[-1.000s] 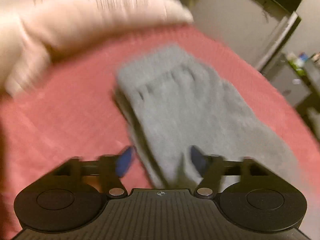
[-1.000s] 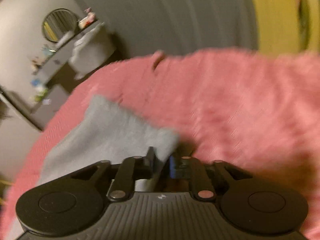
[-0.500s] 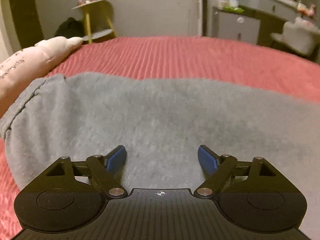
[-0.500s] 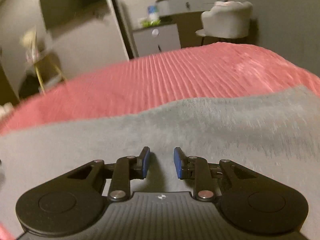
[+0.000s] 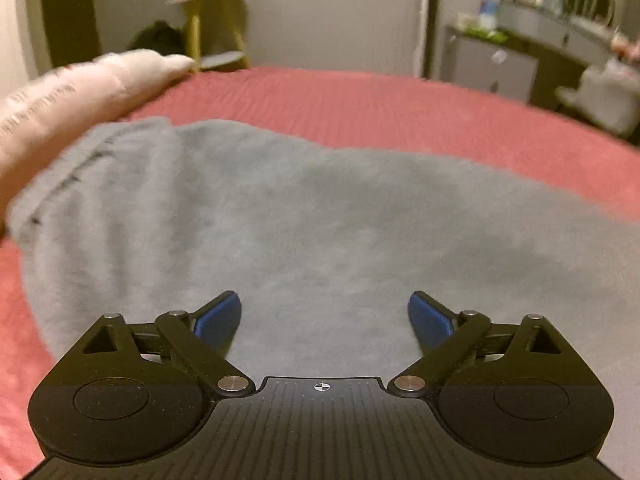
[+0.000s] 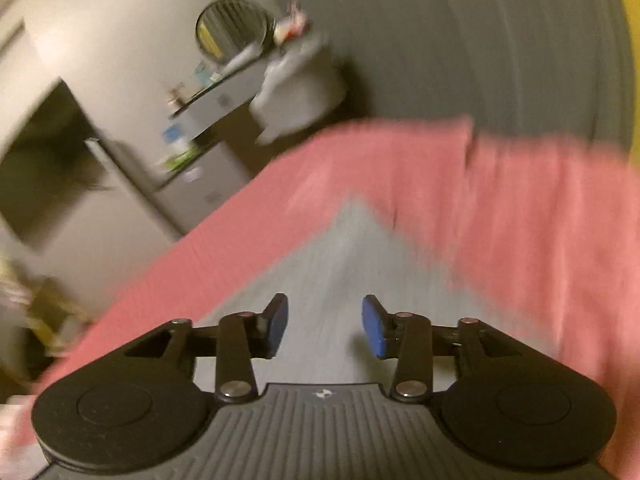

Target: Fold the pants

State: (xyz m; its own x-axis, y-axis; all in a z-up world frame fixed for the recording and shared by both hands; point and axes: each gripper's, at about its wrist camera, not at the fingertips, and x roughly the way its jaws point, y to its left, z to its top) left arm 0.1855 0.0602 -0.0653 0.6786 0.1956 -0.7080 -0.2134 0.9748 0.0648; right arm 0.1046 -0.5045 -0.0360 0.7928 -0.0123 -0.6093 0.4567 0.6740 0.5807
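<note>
Both hand-held grippers released over the grey pants, right one swinging toward a far corner of the garment

The right hand-held gripper (image 6: 324,326), clamped on a fold of cloth a second ago and nearly closed half a second ago, now has its blue pads well apart and empty, its view smeared by motion and turned along the pants (image 6: 340,280) to where they narrow to a point near the bed's far edge; the left hand-held gripper (image 5: 324,316) remains spread wide and empty, low over the broad grey pants (image 5: 304,224). I judge one fold has been laid and let go, with the next grasp not yet taken. The pants lie flat on the red ribbed bed (image 5: 360,100), one end close to the pale pillow (image 5: 72,96) at the bed's left side. Beyond stand a yellow side table (image 5: 208,20), a grey dresser (image 5: 492,64) and a round mirror (image 6: 232,28)
</note>
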